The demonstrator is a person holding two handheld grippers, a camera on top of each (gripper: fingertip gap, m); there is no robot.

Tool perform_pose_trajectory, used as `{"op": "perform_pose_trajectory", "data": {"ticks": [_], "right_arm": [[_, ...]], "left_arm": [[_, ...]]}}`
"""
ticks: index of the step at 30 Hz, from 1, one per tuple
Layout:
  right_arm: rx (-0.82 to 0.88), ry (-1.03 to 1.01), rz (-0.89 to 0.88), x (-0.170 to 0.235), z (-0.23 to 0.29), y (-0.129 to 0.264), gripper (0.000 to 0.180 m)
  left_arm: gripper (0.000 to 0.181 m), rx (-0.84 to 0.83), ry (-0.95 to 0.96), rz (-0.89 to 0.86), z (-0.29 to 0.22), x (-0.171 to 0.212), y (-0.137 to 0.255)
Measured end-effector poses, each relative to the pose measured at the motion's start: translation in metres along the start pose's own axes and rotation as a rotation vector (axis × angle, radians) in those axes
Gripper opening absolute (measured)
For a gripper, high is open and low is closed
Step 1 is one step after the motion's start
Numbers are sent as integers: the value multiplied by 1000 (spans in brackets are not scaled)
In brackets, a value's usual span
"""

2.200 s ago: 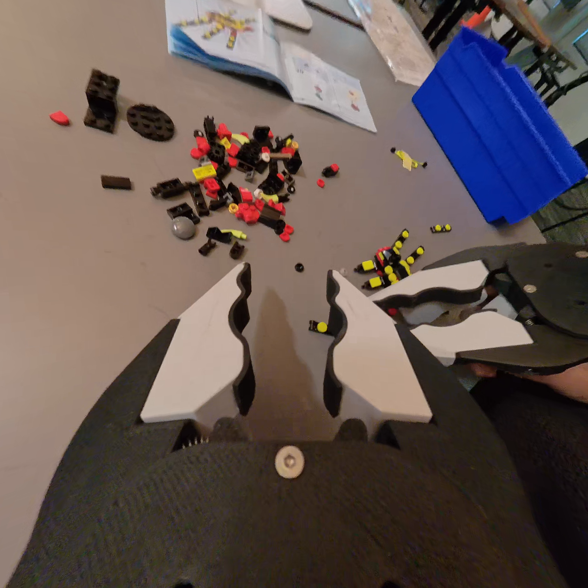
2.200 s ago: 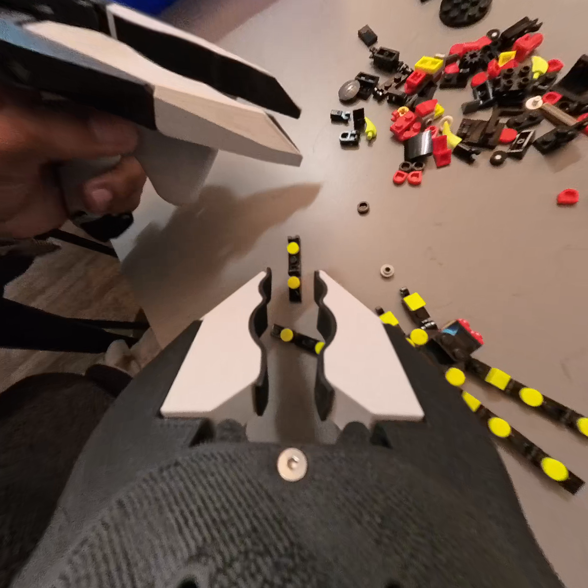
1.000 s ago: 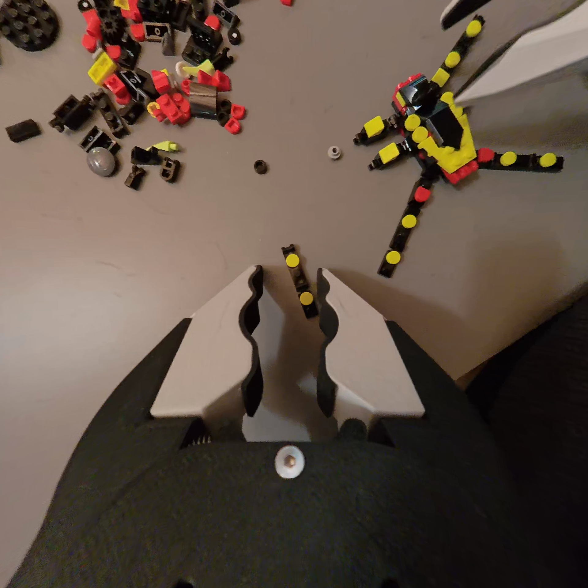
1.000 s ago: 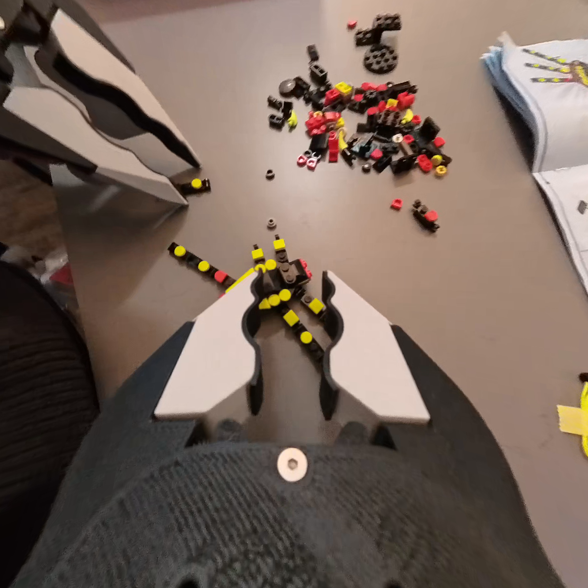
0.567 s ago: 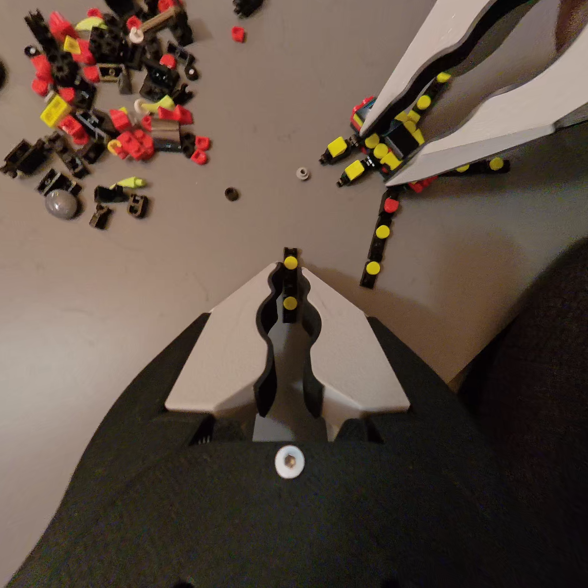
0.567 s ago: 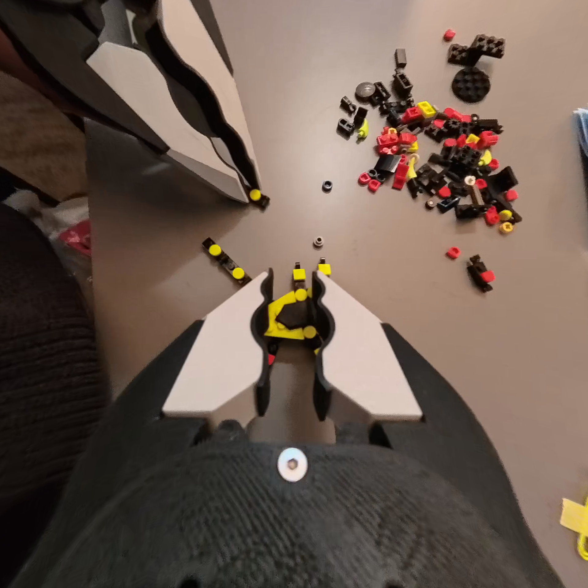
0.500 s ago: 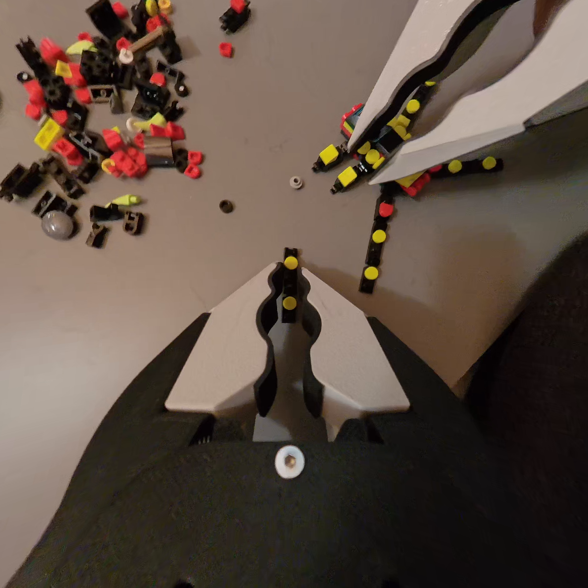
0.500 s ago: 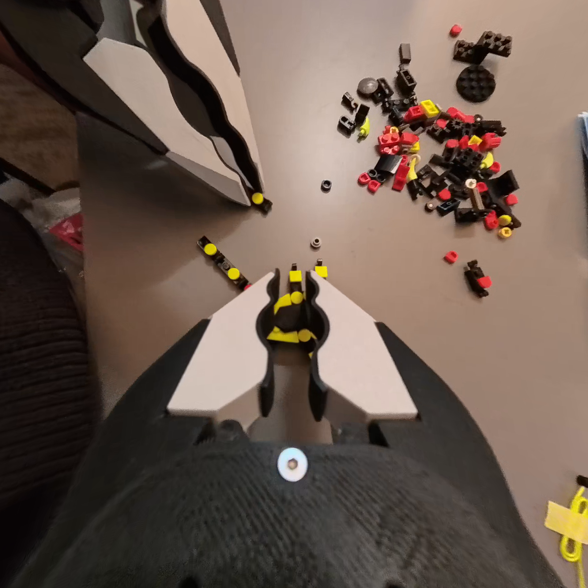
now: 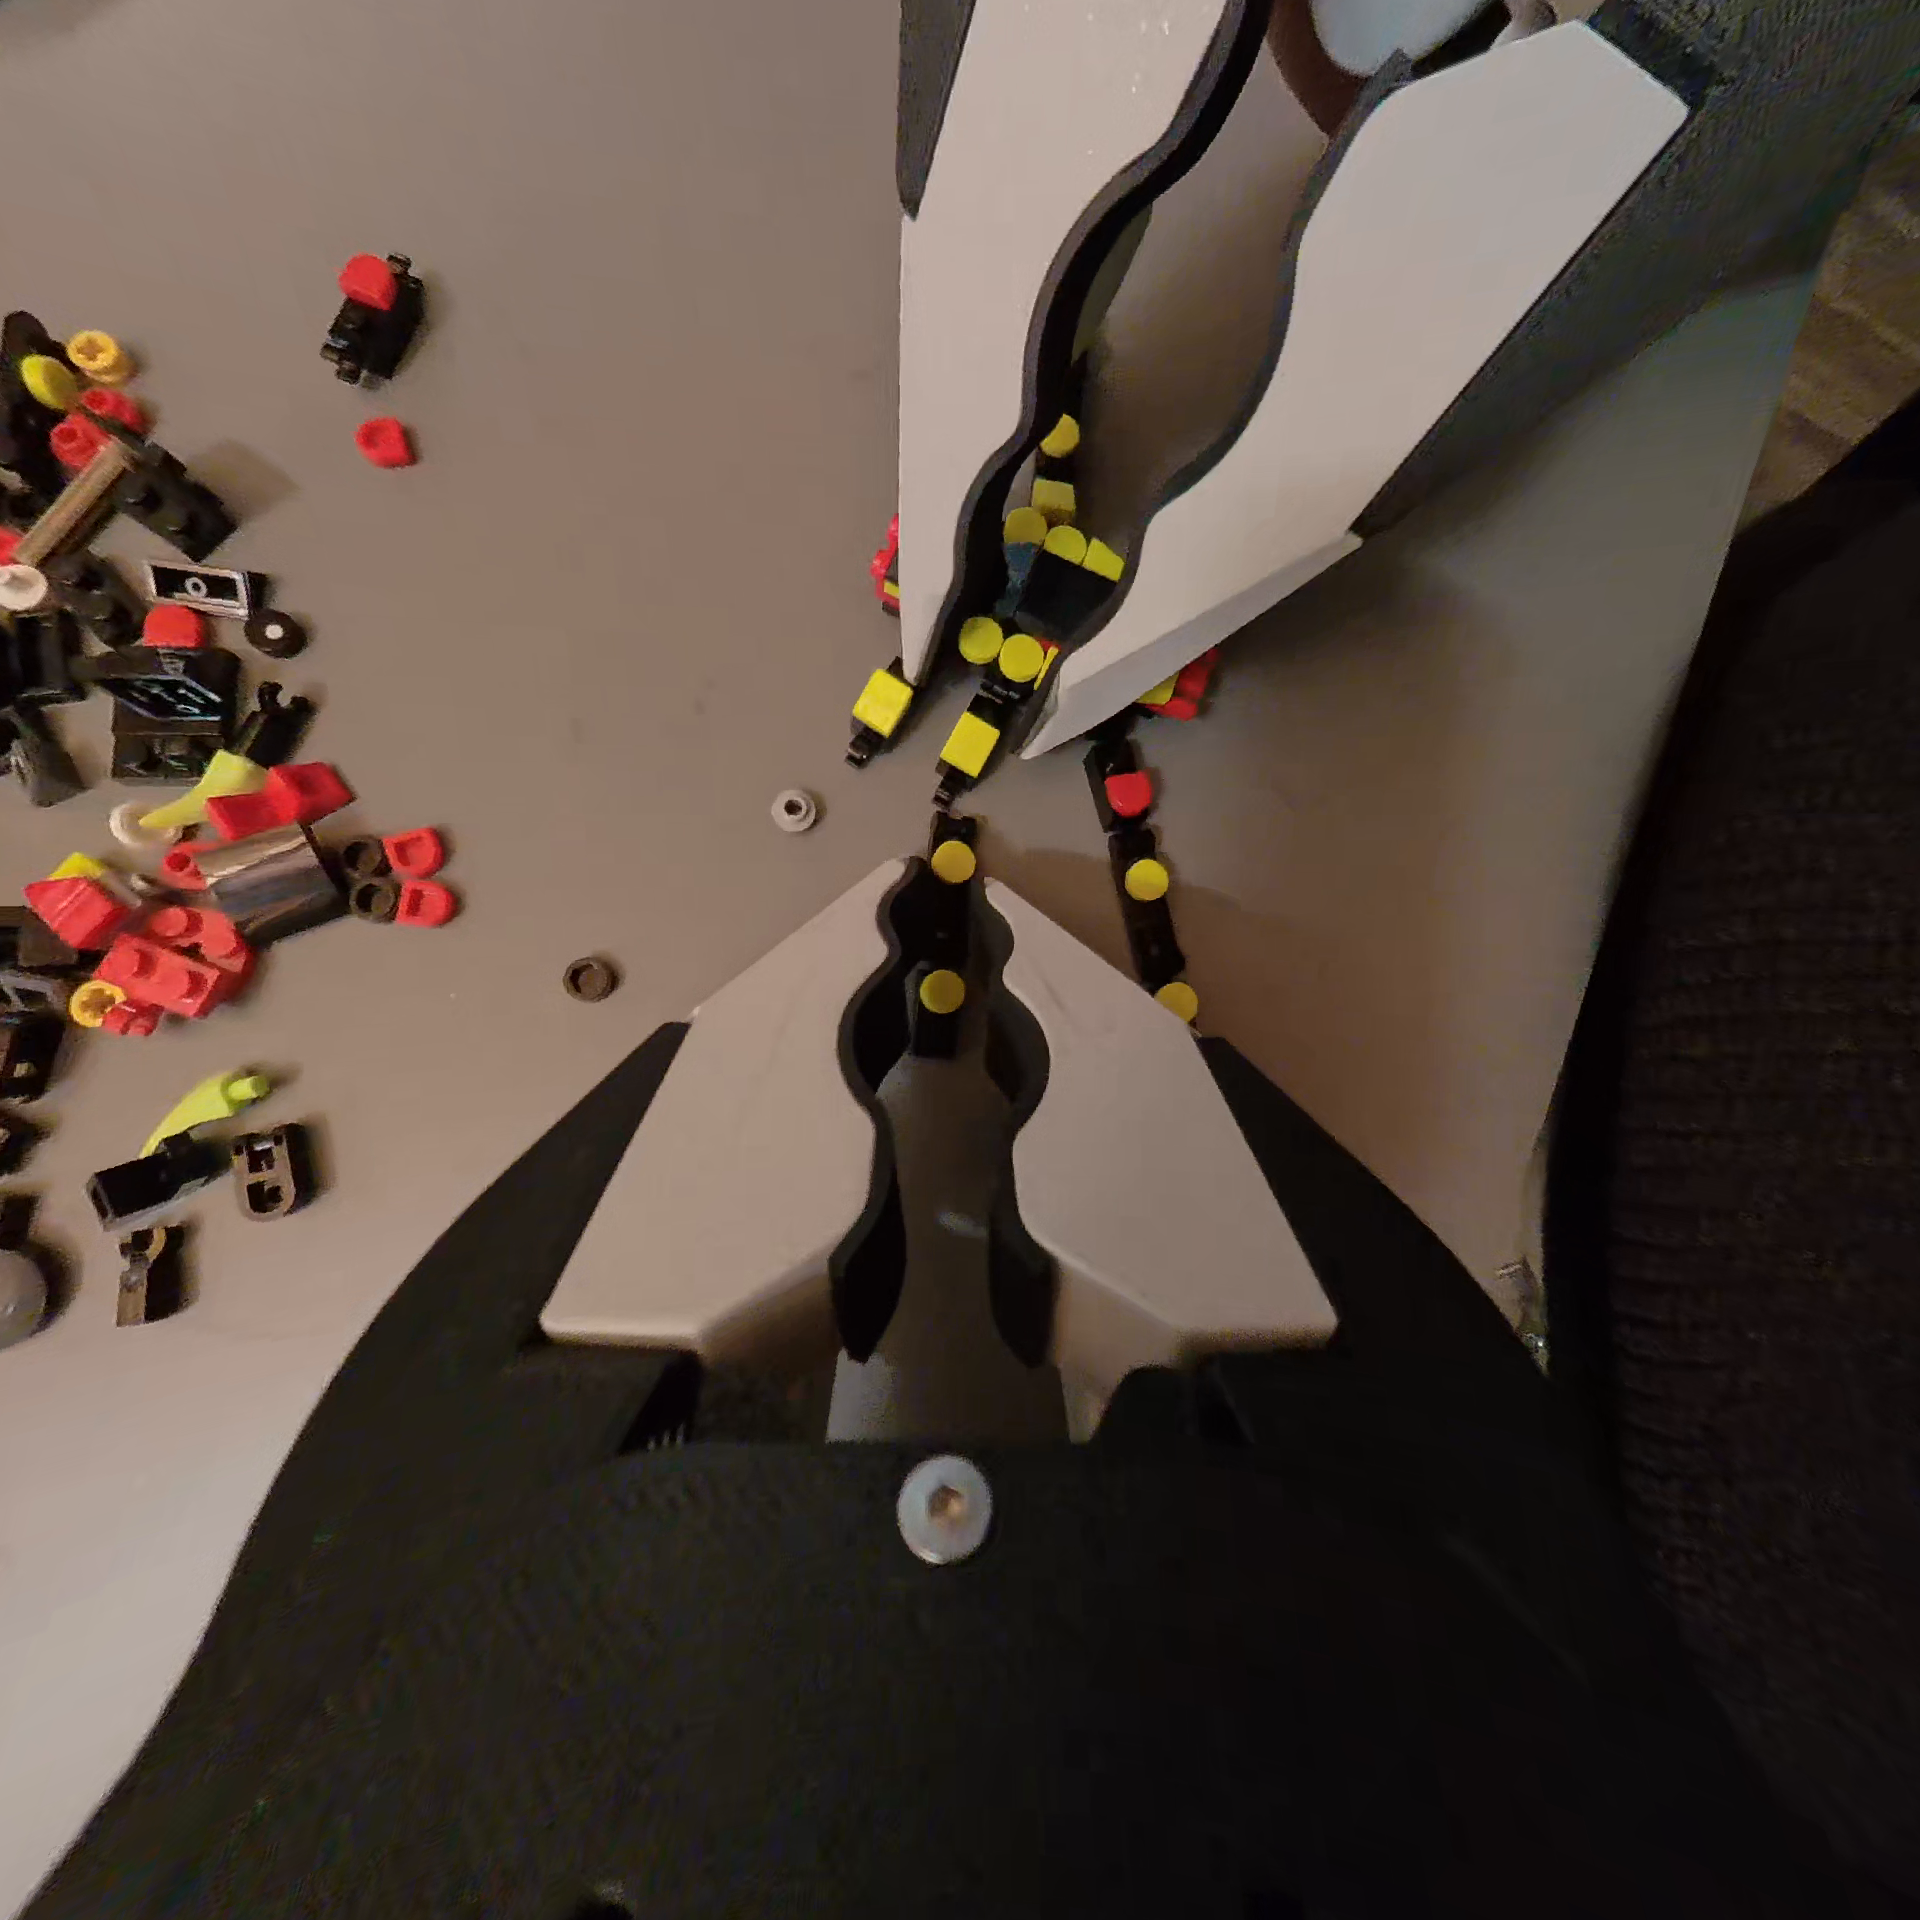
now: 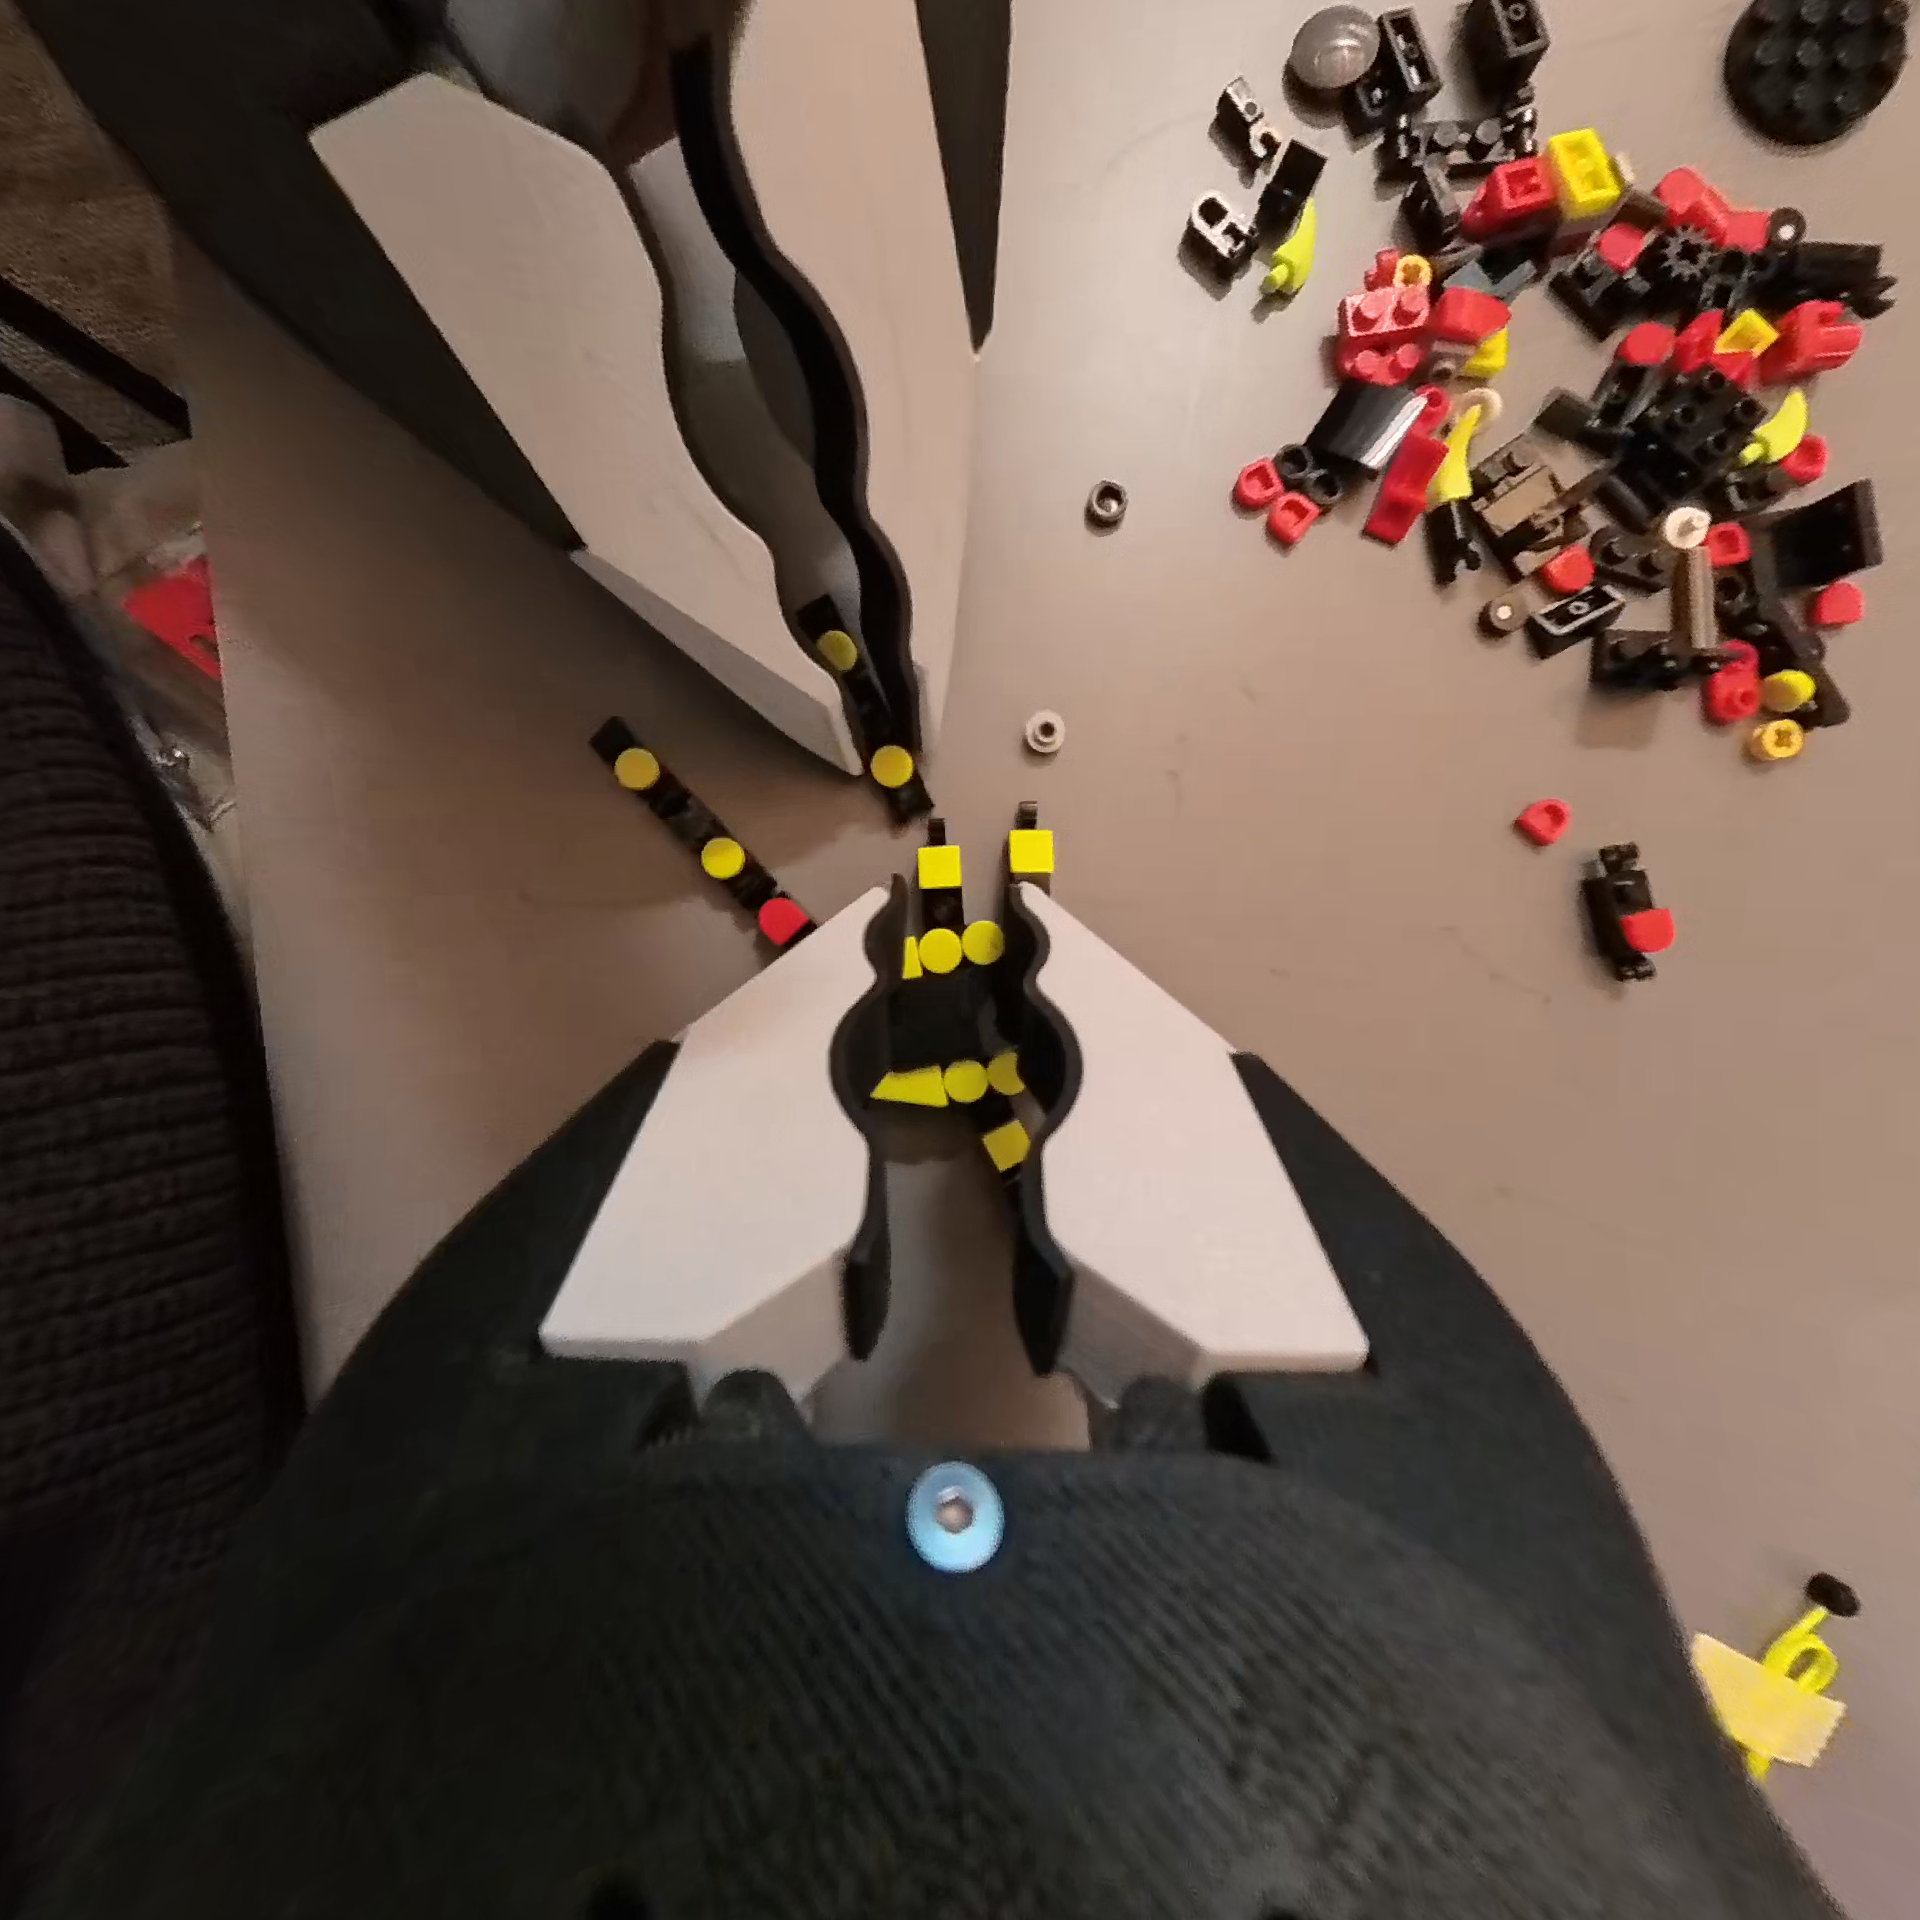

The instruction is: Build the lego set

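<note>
The lego model [image 10: 951,1023], a black body with yellow round and square tiles, sits on the grey table [image 10: 1299,935] clamped between the fingers of the right gripper [image 10: 951,904]. Two short legs with yellow square tiles stick out past that gripper's tips toward 12 o'clock. A longer leg [image 10: 691,821] with two yellow dots and a red tile runs from the model toward 10 o'clock and lies flat on the table.

The left gripper [image 9: 940,894] is closed on a loose black leg piece [image 9: 943,935] carrying two yellow dots. The piece's far end points at the model and lies just beside one of the short legs; I cannot tell if they touch.

In the right wrist view, a small grey stud [image 10: 1044,730] lies at 1 o'clock from the model, and a dark ring [image 10: 1108,502] farther along. A pile of loose bricks [image 10: 1621,395] in red, black and yellow spreads at 2 o'clock, well apart.
</note>
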State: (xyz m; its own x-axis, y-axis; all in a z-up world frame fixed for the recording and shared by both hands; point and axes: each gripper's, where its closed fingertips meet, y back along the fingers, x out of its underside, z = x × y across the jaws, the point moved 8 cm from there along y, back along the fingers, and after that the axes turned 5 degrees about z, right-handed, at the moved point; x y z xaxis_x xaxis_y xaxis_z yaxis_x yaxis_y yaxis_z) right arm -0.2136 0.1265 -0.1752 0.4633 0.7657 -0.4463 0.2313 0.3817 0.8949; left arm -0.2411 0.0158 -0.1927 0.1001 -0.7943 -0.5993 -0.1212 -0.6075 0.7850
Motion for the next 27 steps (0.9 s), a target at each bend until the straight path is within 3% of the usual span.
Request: {"op": "perform_pose_trajectory", "data": {"ticks": [17, 27], "right_arm": [[-27, 23, -65, -3, 1, 10, 17], [-9, 37, 5, -2, 4, -1, 13]], "left_arm": [[6, 26, 5, -9, 1, 0, -1], [6, 32, 10, -10, 1, 0, -1]]}}
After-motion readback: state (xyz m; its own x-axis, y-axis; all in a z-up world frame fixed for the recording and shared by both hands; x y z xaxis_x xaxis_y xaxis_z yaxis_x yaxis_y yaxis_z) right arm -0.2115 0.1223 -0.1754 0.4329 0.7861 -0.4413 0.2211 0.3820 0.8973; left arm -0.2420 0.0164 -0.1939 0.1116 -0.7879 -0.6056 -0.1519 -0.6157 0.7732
